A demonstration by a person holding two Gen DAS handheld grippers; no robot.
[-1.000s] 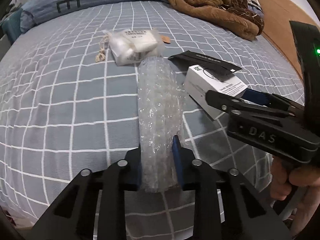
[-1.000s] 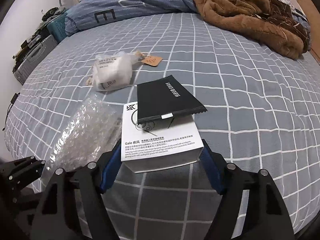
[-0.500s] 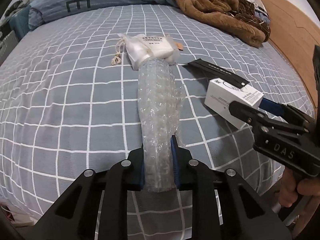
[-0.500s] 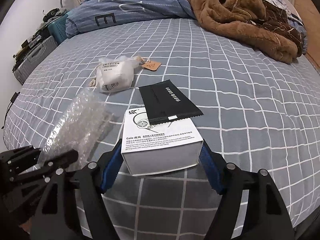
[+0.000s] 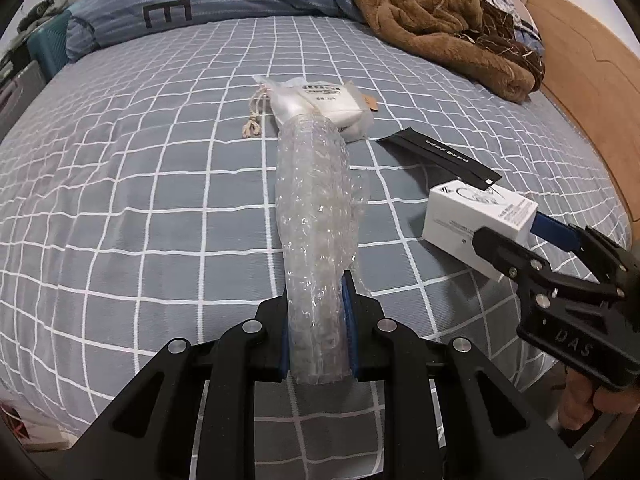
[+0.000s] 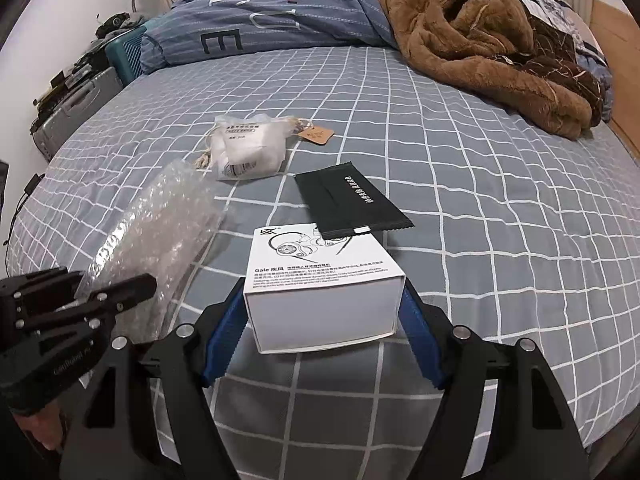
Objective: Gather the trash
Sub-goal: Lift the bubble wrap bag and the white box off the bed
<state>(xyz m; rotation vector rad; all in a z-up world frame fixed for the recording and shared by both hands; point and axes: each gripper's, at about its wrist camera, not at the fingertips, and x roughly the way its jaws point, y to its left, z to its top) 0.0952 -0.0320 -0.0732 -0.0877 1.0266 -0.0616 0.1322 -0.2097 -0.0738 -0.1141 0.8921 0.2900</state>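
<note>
A crumpled roll of clear bubble wrap point(image 5: 316, 200) stretches away from my left gripper point(image 5: 316, 292), whose blue pads are shut on its near end. The right wrist view shows the wrap point(image 6: 160, 232) at the left with the left gripper point(image 6: 112, 280) on it. My right gripper point(image 6: 322, 296) is shut on a white earphone box point(image 6: 320, 256), one pad against each side. From the left wrist view the box point(image 5: 460, 216) sits in the right gripper point(image 5: 508, 228), just over the bed. A black pouch point(image 6: 352, 204) lies behind the box, and a white bagged package point(image 6: 248, 152) lies farther back.
All of this is on a bed with a grey checked sheet point(image 6: 500, 208). A brown fleece blanket point(image 6: 480, 40) and a blue duvet point(image 6: 260, 20) are heaped at the far end. A suitcase point(image 6: 76, 112) stands off the left edge, and wooden flooring point(image 5: 580, 60) shows beyond the right edge.
Both grippers have drawn back with their loads, so more of the bed shows. The left pads have pinched the bubble wrap narrower. The black pouch covers less of the box.
</note>
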